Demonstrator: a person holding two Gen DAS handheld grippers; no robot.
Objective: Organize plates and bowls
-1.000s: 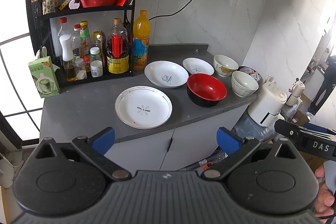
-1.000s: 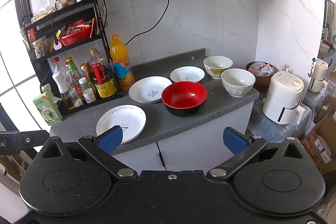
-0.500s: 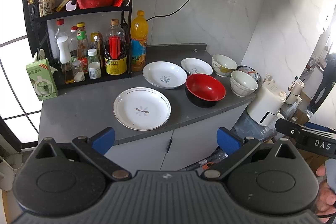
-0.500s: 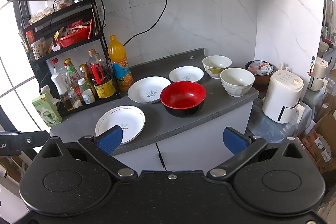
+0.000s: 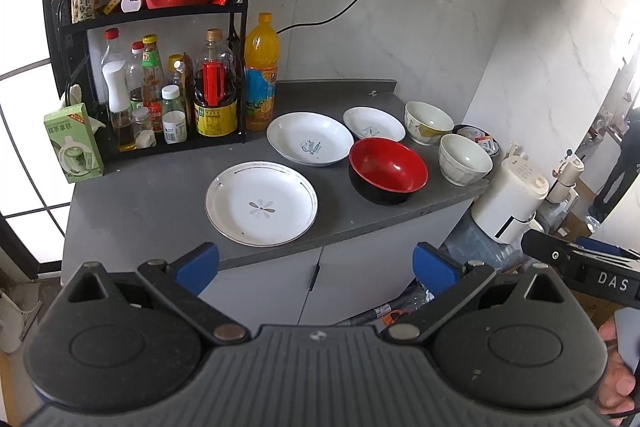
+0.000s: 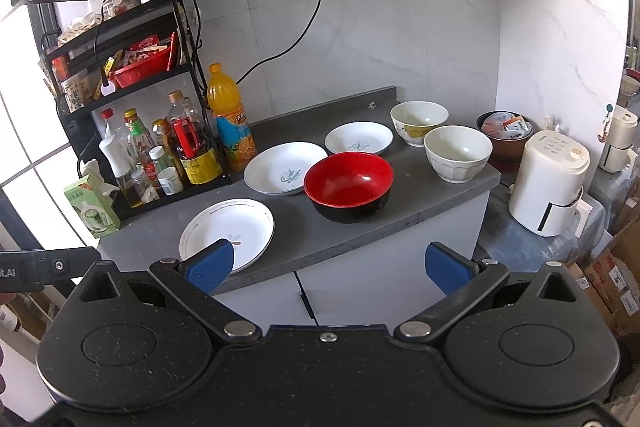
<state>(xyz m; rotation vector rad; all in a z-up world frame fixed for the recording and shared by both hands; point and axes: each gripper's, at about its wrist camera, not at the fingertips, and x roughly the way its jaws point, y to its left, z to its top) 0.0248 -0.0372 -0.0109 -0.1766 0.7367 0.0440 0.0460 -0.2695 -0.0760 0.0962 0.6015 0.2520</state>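
While both tools hang short of the bench (image 5: pixel 152 195), we record the left gripper (image 5: pixel 316 263) with its jaws spread wide, holding and touching nothing. The right gripper (image 6: pixel 328 263) is likewise wide open and empty, its left pad overlapping the near plate only in line of sight. Against the views of a second ago, the scene has shifted only slightly in frame; no dish has moved, so we judge the task not yet begun and the approach still under way.

Nearest the front edge lies the flower-marked plate (image 5: pixel 261 203), flat and alone. Beyond it, to the right, stands the red bowl (image 5: pixel 388 171), upright, just beside the large white plate (image 5: pixel 309 138). Behind these sits the small white plate (image 5: pixel 374 123), its edge close to the large one; we cannot tell whether they touch. Further right stand the patterned bowl (image 5: pixel 428 122) and the plain white bowl (image 5: pixel 465 159), near each other at the bench end.

At the rear left, the bottle rack (image 5: pixel 160 27) and orange drink bottle (image 5: pixel 261 75) limit space for stacking. In our judgement, the plates want gathering first, the near one being the readiest.
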